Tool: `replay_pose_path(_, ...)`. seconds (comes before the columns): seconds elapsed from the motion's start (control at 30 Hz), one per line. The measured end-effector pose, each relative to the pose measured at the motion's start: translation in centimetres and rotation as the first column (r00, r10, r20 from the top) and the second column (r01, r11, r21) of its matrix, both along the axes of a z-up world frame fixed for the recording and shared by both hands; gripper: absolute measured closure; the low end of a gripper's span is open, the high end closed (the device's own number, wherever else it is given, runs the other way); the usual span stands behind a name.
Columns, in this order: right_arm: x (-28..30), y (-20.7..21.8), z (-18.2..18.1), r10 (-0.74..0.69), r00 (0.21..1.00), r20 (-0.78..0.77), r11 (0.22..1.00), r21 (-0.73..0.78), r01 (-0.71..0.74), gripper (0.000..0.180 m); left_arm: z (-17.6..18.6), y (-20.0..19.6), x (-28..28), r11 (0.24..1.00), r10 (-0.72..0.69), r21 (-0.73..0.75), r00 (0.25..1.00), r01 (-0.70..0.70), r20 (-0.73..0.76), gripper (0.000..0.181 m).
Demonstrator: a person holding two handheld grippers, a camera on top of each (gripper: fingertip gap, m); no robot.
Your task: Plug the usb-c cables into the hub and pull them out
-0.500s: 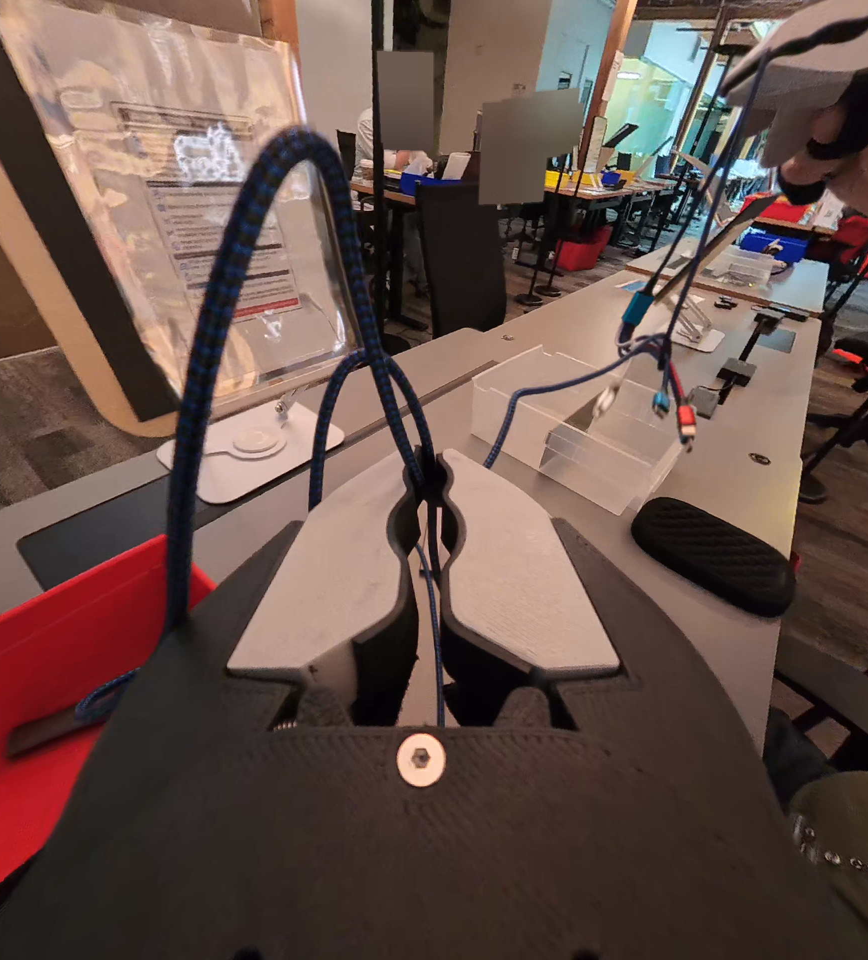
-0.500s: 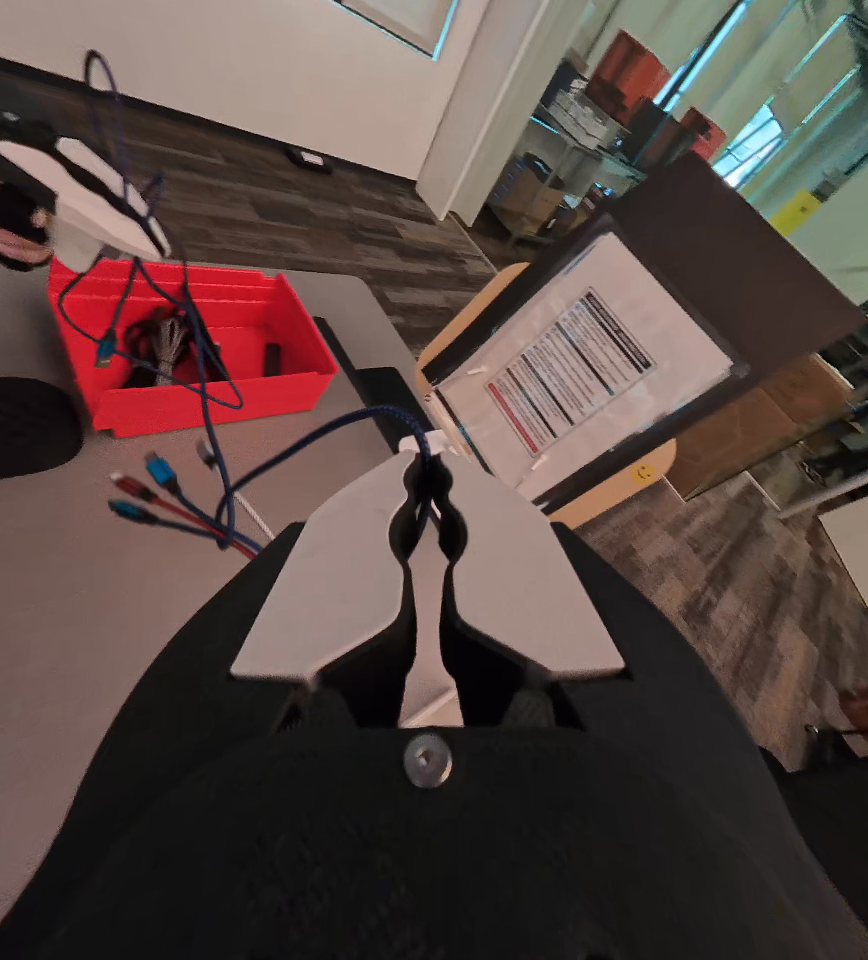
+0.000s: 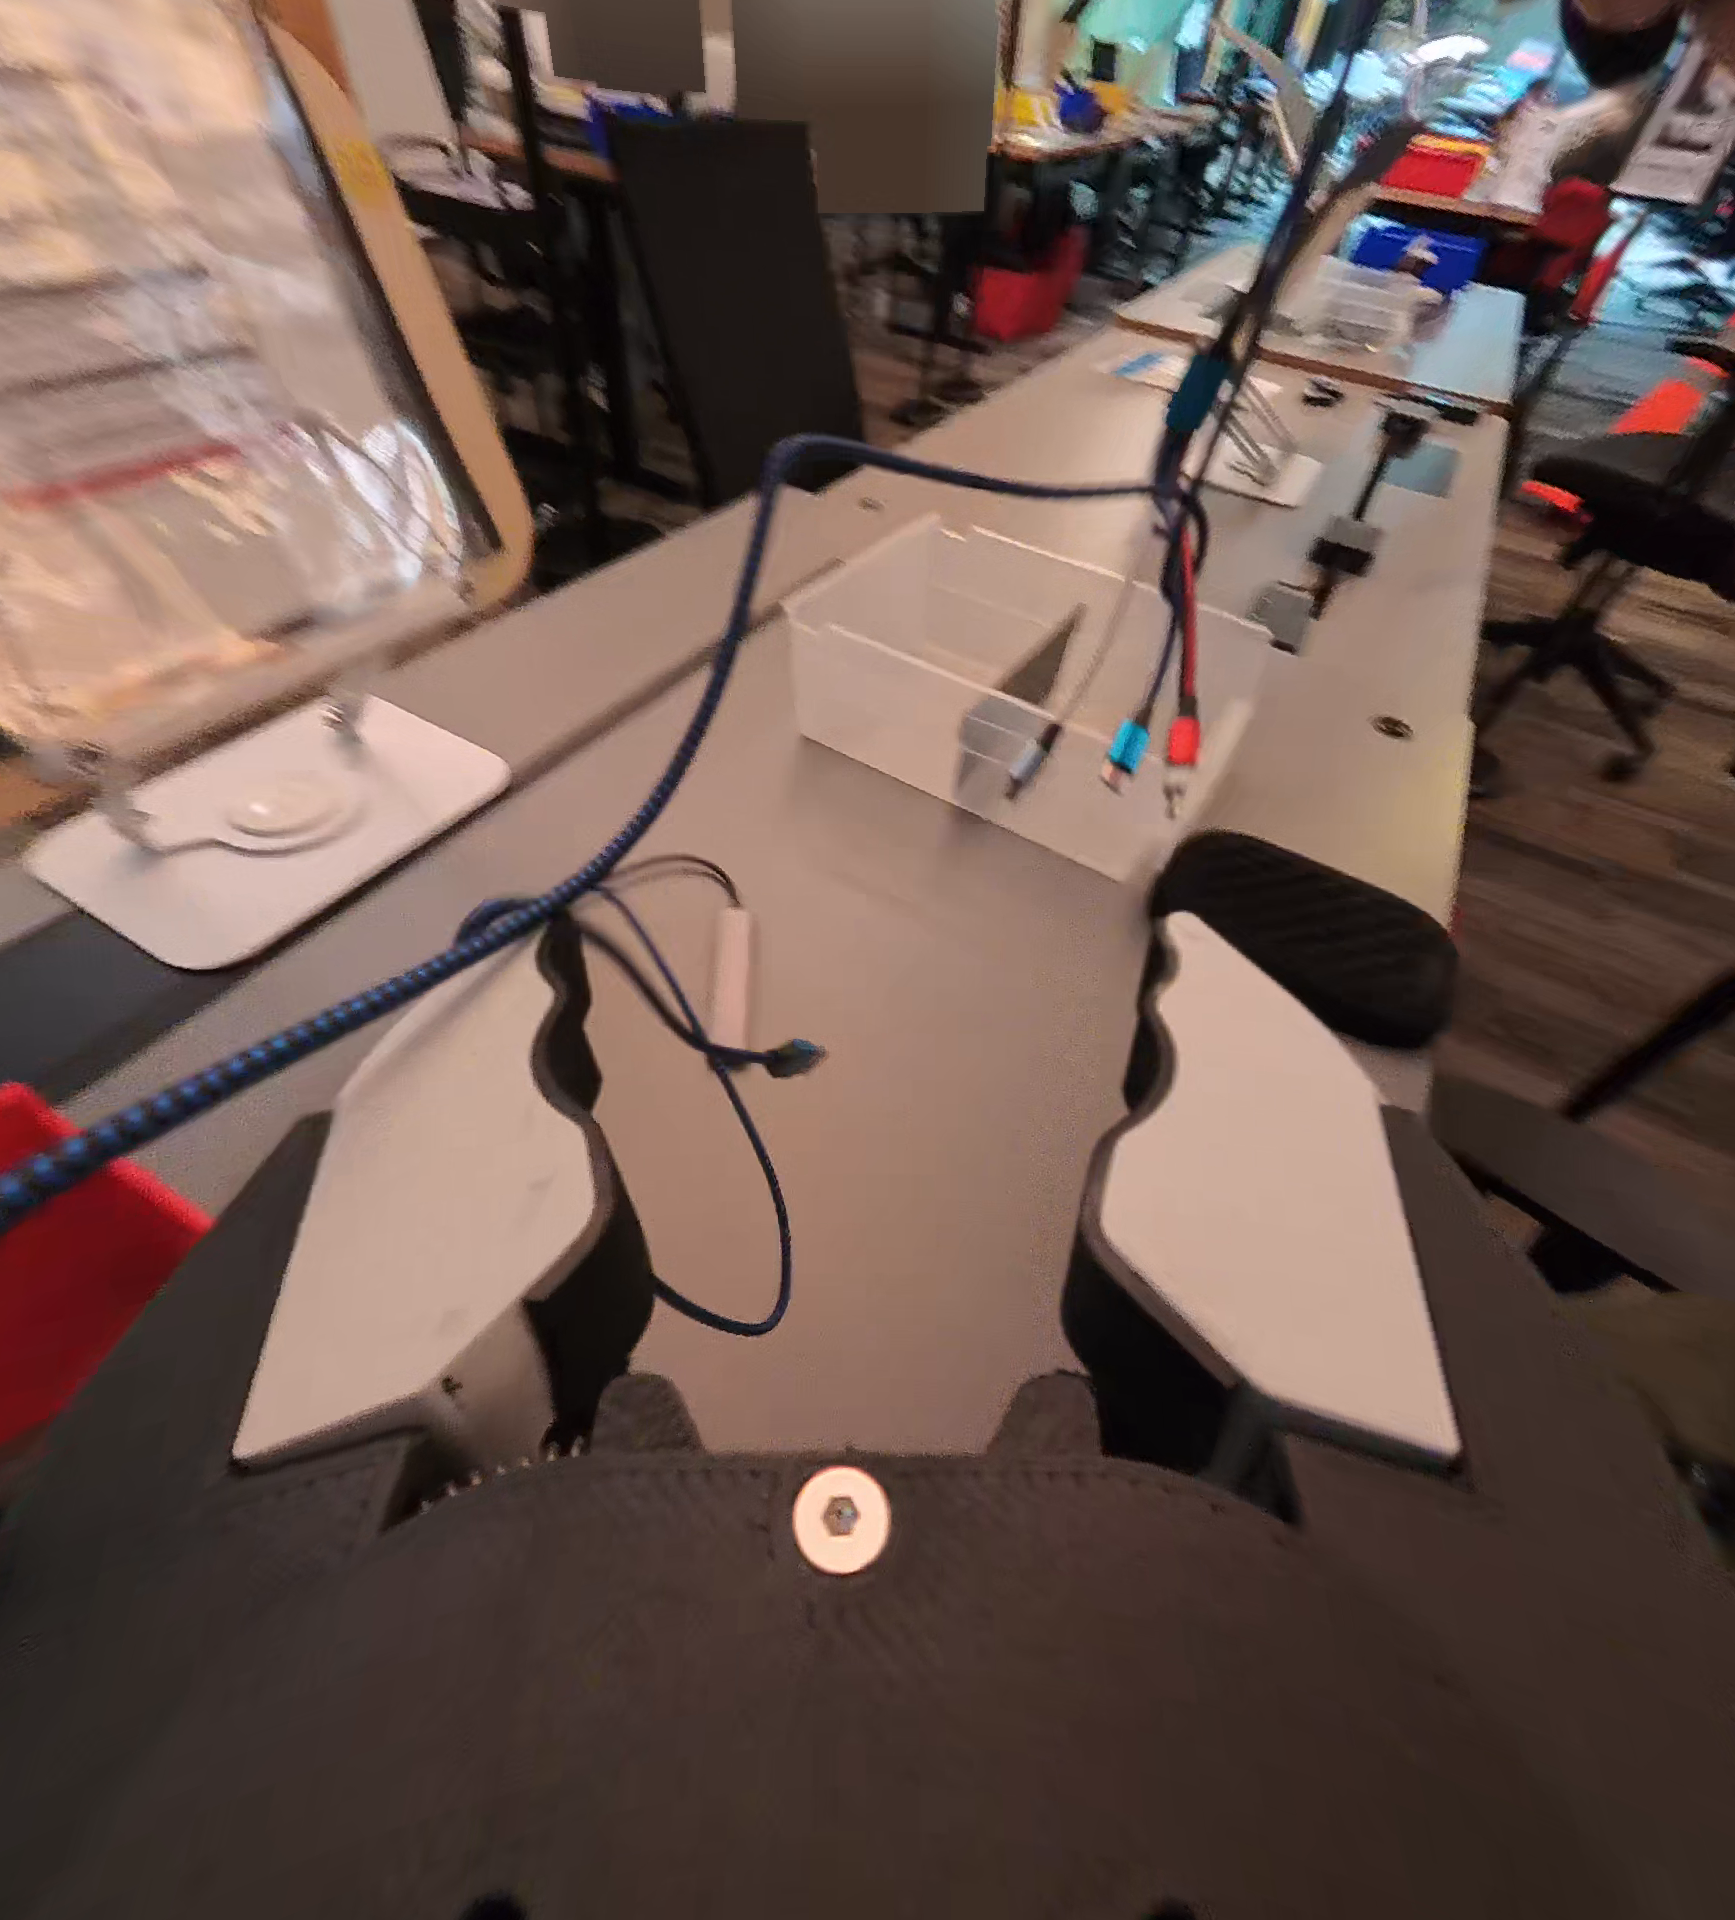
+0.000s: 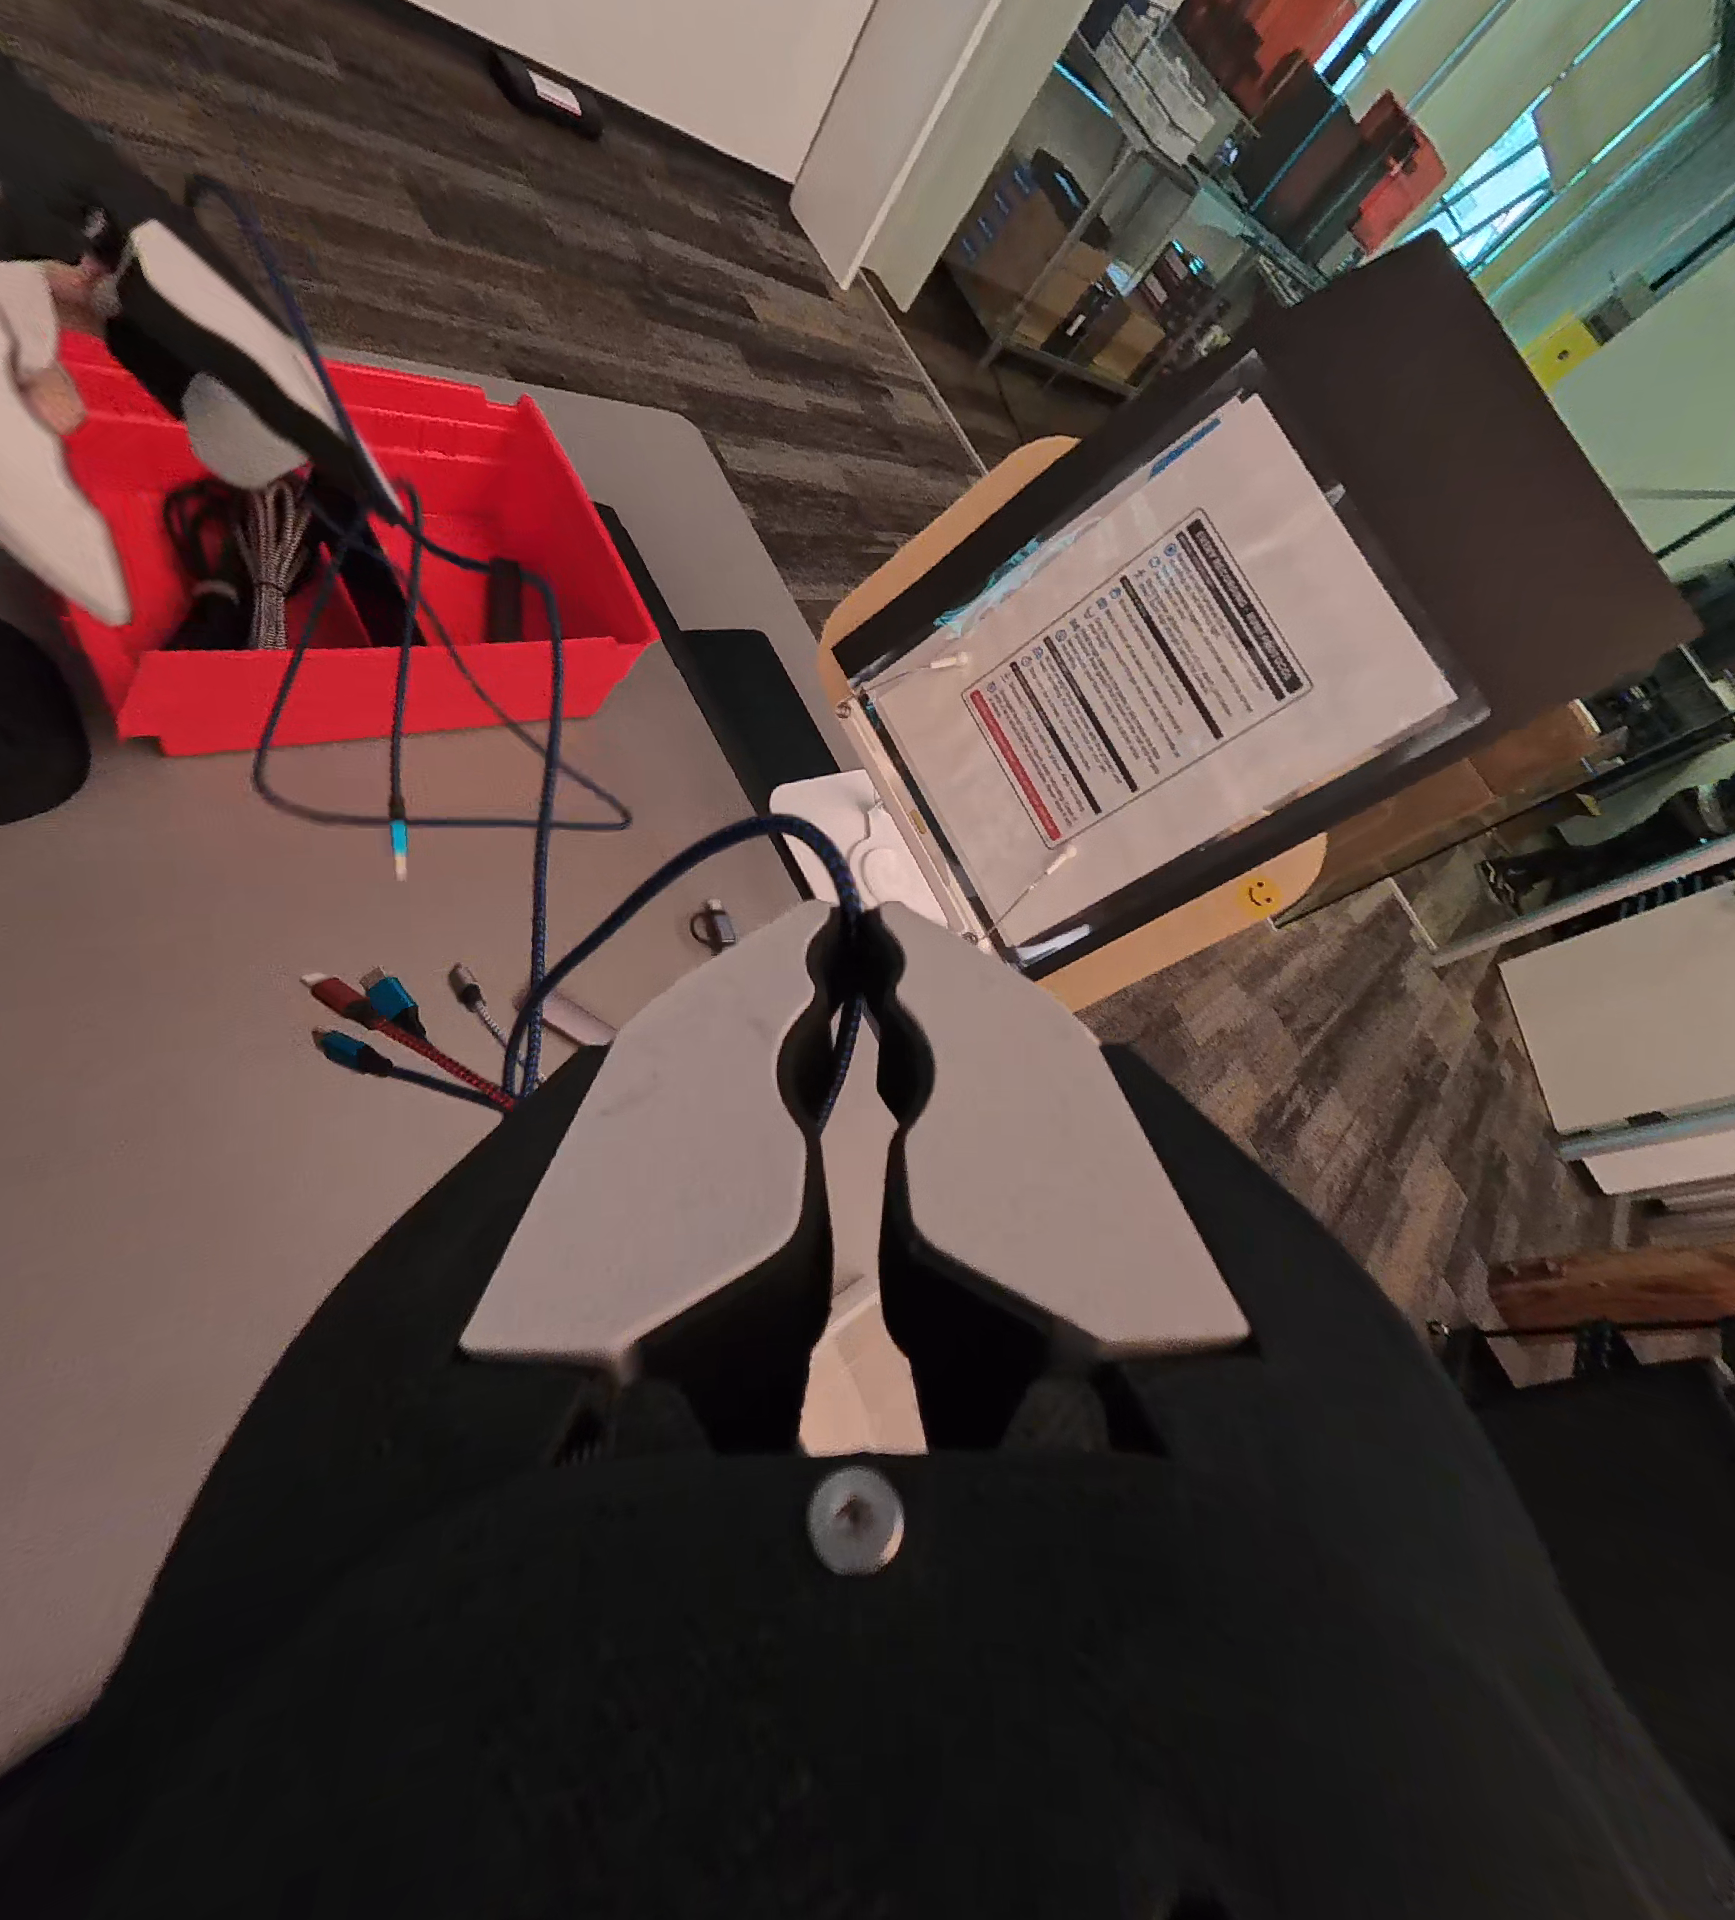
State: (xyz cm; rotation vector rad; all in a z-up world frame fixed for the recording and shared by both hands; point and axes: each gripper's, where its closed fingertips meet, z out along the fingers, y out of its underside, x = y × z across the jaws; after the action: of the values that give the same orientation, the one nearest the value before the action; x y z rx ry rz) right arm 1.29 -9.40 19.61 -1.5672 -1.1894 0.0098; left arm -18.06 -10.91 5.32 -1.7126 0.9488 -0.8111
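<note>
Right wrist view: right gripper [image 4: 858,935] is pinching the blue cable [image 4: 634,894]; left gripper [image 3: 858,997] is gaping, empty; slack is looping, risking a snag.

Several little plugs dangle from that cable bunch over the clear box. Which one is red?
The red plug hangs rightmost of the coloured ends, right beside the light blue plug. A grey metal plug dangles further left, over the clear box.
</note>
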Motion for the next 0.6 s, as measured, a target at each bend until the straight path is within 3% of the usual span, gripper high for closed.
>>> replay_pose_path(0.1,0.3,-0.1,-0.2,-0.033,0.999,0.017,0.999,-0.01,0.034,0.176,-2.0,-1.0,-1.0,1.0,0.018,-0.009,0.997,-0.019,-0.077,0.075)
replay_pose_path(0.2,0.7,-0.2,-0.5,-0.069,0.996,0.05,0.997,-0.015,0.069,0.176,-4.8,-1.9,-3.2,0.996,0.091,0.021,0.956,-0.088,-0.278,0.089)
replay_pose_path(0.27,0.6,-0.3,-0.7,-0.078,0.995,0.06,0.996,-0.026,0.08,0.176,-5.9,-3.2,-3.3,0.997,0.058,0.07,0.932,-0.036,-0.358,0.092)
replay_pose_path(0.43,-0.9,-1.4,-0.9,-0.055,0.995,0.087,0.998,-0.021,0.057,0.176,-3.3,-6.5,1.8,0.989,-0.12,0.067,0.98,0.132,-0.157,0.116)
replay_pose_path(0.6,-3.6,-2.6,-1.2,-0.006,0.992,0.128,1.0,-0.007,0.007,0.176,-1.1,-6.1,8.2,0.976,-0.176,0.123,0.984,0.178,-0.028,0.136)
